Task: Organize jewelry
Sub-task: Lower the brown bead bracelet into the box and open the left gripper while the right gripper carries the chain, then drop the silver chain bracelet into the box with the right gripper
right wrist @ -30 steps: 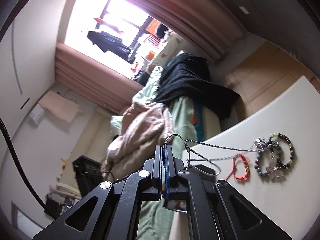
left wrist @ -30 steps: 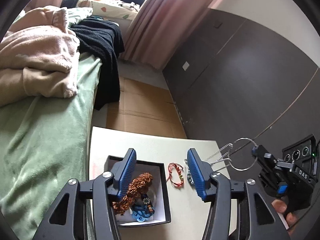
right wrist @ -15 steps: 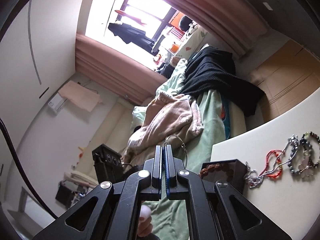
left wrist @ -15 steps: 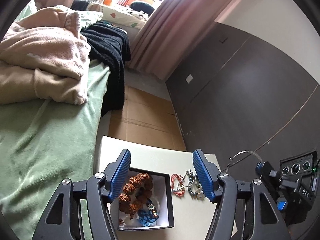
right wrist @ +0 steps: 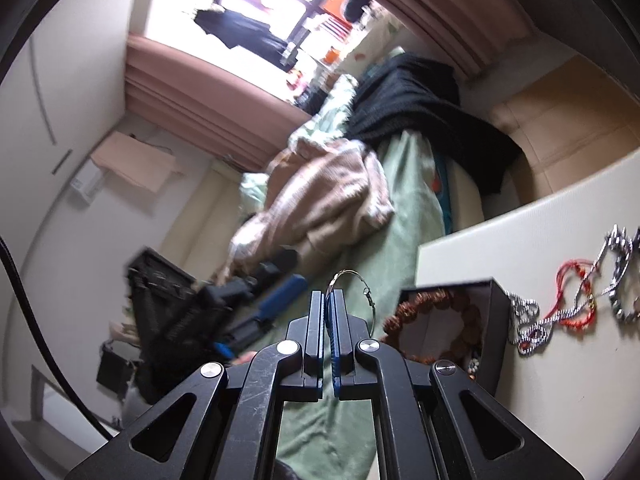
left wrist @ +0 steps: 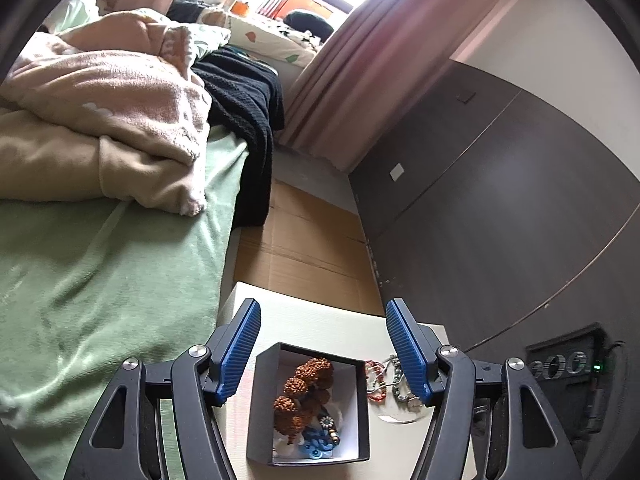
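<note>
A black box (left wrist: 360, 408) with a white inside sits on the white table (left wrist: 320, 320). It holds a brown bead bracelet (left wrist: 304, 388) and a blue piece (left wrist: 316, 448). My left gripper (left wrist: 322, 346) hovers open above the box, nothing between its blue pads (left wrist: 240, 348). To the right of the box lie a red cord bracelet (left wrist: 374, 376) and beaded bracelets (left wrist: 400, 380). My right gripper (right wrist: 328, 294) is shut on a thin wire hoop (right wrist: 360, 282), left of the box (right wrist: 492, 320). A silver chain (right wrist: 532, 320) and the red cord bracelet (right wrist: 576, 296) lie beside the box.
A bed with a green sheet (left wrist: 100, 260), a pink blanket (left wrist: 100, 100) and a black garment (left wrist: 248, 100) runs along the table's left. Cardboard (left wrist: 304, 248) covers the floor beyond the table. A dark wardrobe (left wrist: 500, 200) stands on the right. The left gripper (right wrist: 260, 300) appears blurred.
My left gripper's jaws have widened and it has drawn back, so the box sits lower between them. My right gripper has swung left toward the box, still pinching the hoop.
</note>
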The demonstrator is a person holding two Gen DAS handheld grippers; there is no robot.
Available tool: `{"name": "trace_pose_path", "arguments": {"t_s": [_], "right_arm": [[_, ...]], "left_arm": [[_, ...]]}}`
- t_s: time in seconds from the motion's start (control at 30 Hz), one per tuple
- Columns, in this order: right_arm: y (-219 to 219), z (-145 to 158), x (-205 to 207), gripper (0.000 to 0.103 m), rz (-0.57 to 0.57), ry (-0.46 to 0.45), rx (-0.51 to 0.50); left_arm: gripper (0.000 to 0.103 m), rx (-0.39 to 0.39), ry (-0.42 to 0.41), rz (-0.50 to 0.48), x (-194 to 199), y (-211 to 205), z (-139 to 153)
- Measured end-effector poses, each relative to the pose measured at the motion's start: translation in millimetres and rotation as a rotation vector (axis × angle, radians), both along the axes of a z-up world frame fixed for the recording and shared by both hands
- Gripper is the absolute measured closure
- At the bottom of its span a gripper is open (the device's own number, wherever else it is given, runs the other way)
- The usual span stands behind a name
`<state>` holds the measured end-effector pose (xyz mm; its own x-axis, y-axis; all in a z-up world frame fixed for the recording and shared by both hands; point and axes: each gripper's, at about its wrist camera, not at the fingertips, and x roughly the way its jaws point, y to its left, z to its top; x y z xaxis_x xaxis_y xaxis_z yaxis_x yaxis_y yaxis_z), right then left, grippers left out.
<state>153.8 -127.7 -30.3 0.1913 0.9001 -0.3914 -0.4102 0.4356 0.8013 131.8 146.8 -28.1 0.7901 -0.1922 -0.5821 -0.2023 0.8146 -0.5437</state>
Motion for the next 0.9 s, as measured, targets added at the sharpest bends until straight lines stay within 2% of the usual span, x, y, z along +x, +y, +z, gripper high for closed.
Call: {"name": "trace_pose_path", "arguments": {"t_s": [0.03, 0.07, 0.13, 0.2, 0.27, 0.37, 0.57, 0.73, 0.83, 0.9], "right_arm": [[6.1, -7.3, 3.1, 0.087, 0.017, 0.026, -0.023], [10.7, -15.3, 6.2, 0.063, 0.031, 0.054, -0.042], [11.5, -27.4, 9.6, 0.044, 0.011, 0.088, -0.084], [4.7, -30.1, 11.6, 0.044, -0.016, 0.093, -0.107], [-5.4, -26.2, 13.9, 0.044, -0.02, 0.091, -0.088], [-22.0, -17.1, 15.6, 0.036, -0.039, 0.066, -0.049], [-40.2, -12.3, 16.7, 0.036, -0.073, 0.068, -0.062], [-67.9, -8.8, 18.0, 0.035, -0.148, 0.061, -0.152], [-87.1, -10.4, 18.9, 0.025, -0.201, 0.077, -0.185], [-98.5, -11.5, 20.2, 0.024, -0.234, 0.085, -0.204]], "left_arm": [[0.037, 0.001, 0.003, -0.002, 0.5, -0.4, -0.8], [0.037, 0.002, 0.007, -0.006, 1.5, -1.7, -1.9], [0.037, 0.006, 0.012, -0.014, 2.5, -4.1, -2.5], [0.037, 0.017, 0.016, -0.027, 4.9, -8.4, -3.0], [0.037, 0.021, 0.018, -0.035, 5.9, -11.5, -3.5], [0.037, 0.015, 0.021, -0.041, 7.4, -15.1, -5.1], [0.037, 0.029, 0.027, -0.062, 12.5, -28.2, -6.2], [0.037, 0.067, 0.045, -0.103, 19.9, -49.6, -10.3], [0.037, 0.102, 0.064, -0.14, 25.7, -67.1, -14.4], [0.037, 0.126, 0.073, -0.17, 29.9, -82.1, -16.9]]}}
